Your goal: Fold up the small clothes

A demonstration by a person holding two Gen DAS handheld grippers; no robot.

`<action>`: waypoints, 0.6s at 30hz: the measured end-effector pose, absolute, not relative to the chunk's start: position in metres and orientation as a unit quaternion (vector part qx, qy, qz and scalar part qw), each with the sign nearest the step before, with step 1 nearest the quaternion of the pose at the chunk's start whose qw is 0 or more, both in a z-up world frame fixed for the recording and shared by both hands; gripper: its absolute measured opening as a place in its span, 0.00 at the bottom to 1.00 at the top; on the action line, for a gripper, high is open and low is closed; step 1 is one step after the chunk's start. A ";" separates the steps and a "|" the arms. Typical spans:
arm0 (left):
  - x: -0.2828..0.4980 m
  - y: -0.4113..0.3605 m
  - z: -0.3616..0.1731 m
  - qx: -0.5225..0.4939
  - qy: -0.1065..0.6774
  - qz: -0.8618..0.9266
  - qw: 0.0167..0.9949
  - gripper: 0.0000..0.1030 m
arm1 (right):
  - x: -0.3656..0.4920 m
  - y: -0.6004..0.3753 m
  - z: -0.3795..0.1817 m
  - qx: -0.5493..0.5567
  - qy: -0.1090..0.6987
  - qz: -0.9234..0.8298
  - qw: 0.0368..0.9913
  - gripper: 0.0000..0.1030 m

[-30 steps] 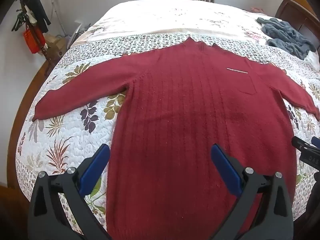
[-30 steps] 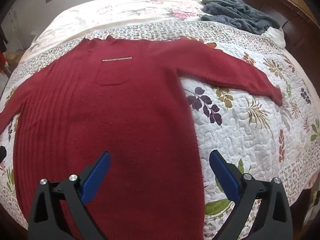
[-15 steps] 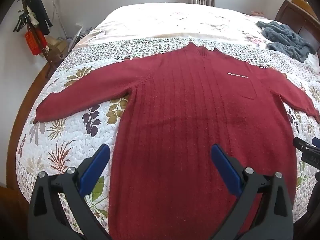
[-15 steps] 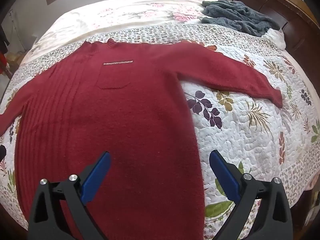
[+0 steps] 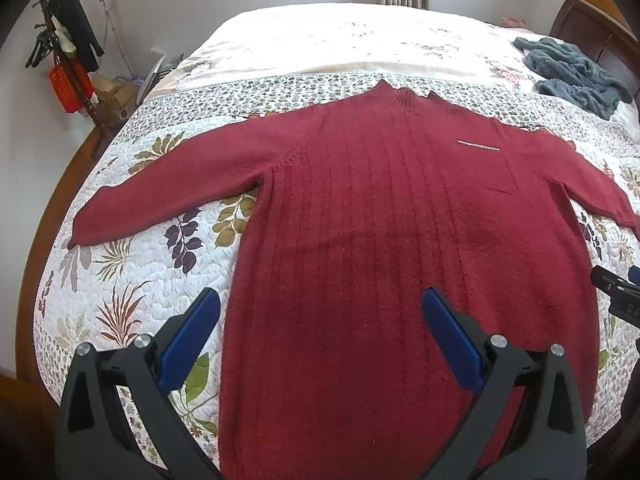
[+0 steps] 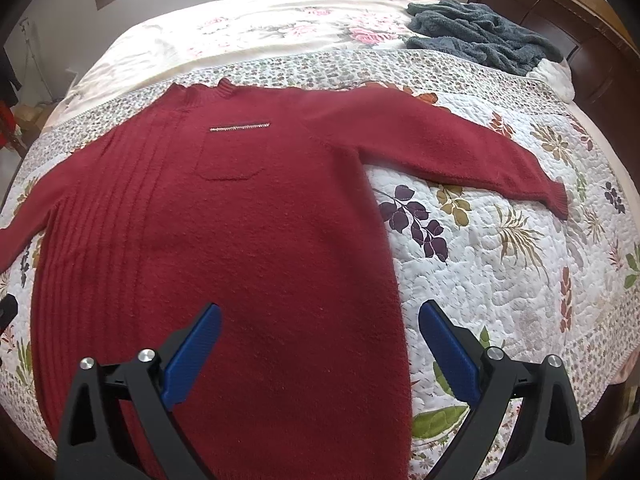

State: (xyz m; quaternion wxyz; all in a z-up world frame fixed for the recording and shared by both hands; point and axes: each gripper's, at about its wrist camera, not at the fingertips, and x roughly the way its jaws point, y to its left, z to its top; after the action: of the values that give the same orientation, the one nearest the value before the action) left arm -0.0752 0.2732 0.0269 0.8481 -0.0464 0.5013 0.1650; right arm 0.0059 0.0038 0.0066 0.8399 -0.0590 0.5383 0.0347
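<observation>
A dark red knitted sweater (image 5: 380, 220) (image 6: 240, 232) lies flat and face up on the quilted bed, sleeves spread to both sides, with a chest pocket (image 6: 232, 156). My left gripper (image 5: 320, 304) is open and hovers above the sweater's lower left part, holding nothing. Over the sweater's lower right edge my right gripper (image 6: 318, 316) is open too, with the side hem between its blue fingers (image 6: 192, 352). The right gripper's tip (image 5: 616, 292) shows at the right edge of the left wrist view.
A floral quilt (image 5: 120, 280) (image 6: 500, 272) covers the bed. A grey fluffy garment (image 5: 572, 76) (image 6: 480, 36) lies by the wooden headboard (image 6: 560, 20). A coat stand (image 5: 68, 64) with hanging items and boxes stands by the wall on the left.
Both grippers have pulled back and up slightly, so the sweater sits lower and smaller in view. The sweater has not moved and both grippers stayed open.
</observation>
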 end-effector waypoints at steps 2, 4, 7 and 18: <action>-0.075 0.273 0.027 -0.046 0.501 0.165 0.848 0.97 | 0.005 0.004 0.007 -0.059 0.537 0.035 0.841 0.96; -0.075 0.273 0.027 -0.046 0.502 0.165 0.848 0.97 | 0.005 0.004 0.007 -0.058 0.536 0.035 0.841 0.96; -0.075 0.273 0.027 -0.045 0.501 0.166 0.848 0.97 | 0.005 0.004 0.008 -0.059 0.534 0.035 0.843 0.96; -0.076 0.273 0.026 -0.044 0.502 0.168 0.847 0.97 | 0.004 0.004 0.007 -0.058 0.534 0.035 0.843 0.96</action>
State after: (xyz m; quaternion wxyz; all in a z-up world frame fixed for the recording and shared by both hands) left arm -0.0760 0.2734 0.0260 0.8473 -0.0436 0.5021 0.1676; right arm 0.0043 0.0041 0.0068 0.8428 -0.0577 0.5340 0.0350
